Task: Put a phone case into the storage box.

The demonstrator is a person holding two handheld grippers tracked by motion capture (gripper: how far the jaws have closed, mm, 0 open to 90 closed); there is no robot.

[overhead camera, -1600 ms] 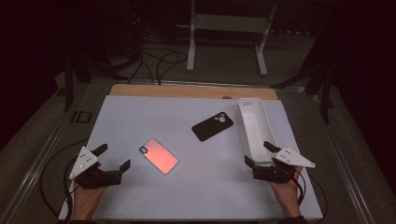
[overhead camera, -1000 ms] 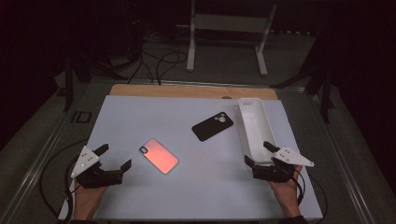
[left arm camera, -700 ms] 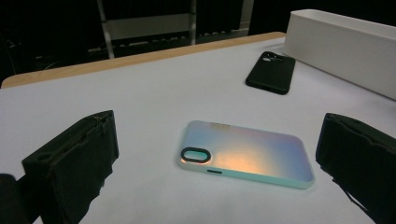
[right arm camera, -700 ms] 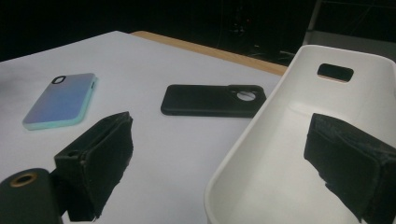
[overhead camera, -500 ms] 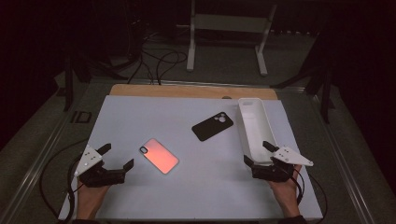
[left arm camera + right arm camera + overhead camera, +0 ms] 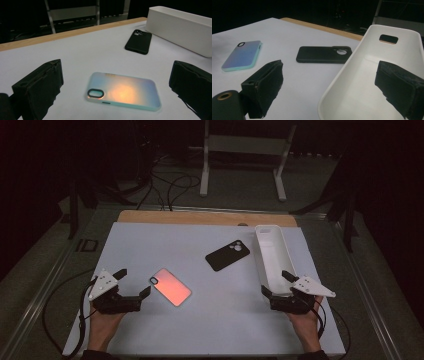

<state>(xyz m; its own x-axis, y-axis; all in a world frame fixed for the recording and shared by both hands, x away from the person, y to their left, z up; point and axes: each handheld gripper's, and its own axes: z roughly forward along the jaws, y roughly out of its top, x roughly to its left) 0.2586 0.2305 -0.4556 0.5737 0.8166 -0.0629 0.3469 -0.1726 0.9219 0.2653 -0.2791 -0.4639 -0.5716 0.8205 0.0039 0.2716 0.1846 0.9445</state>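
The iridescent phone case [image 6: 170, 287] lies flat on the white counter [image 6: 150, 245], back side up, just ahead of the left claw [image 6: 134, 285] and between the lines of its two spread jaws, not touching either. Its long axis runs on a slant: the end with the camera cutout points toward the left claw, the other end points away toward the right claw [image 6: 275, 285]. Its finish is pearly, glowing orange-pink in the middle and pale mint at the rim, with a dark oval ring around the cutout and a slim button mark on the side edge seen in the left gripper view.

The left claw stands wide open and holds nothing. The right claw is also open and empty, its jaws straddling the near end wall of the long white tray [image 6: 270, 255]. A black phone case [image 6: 228, 255] lies beyond the iridescent one, just beside the tray's left wall.
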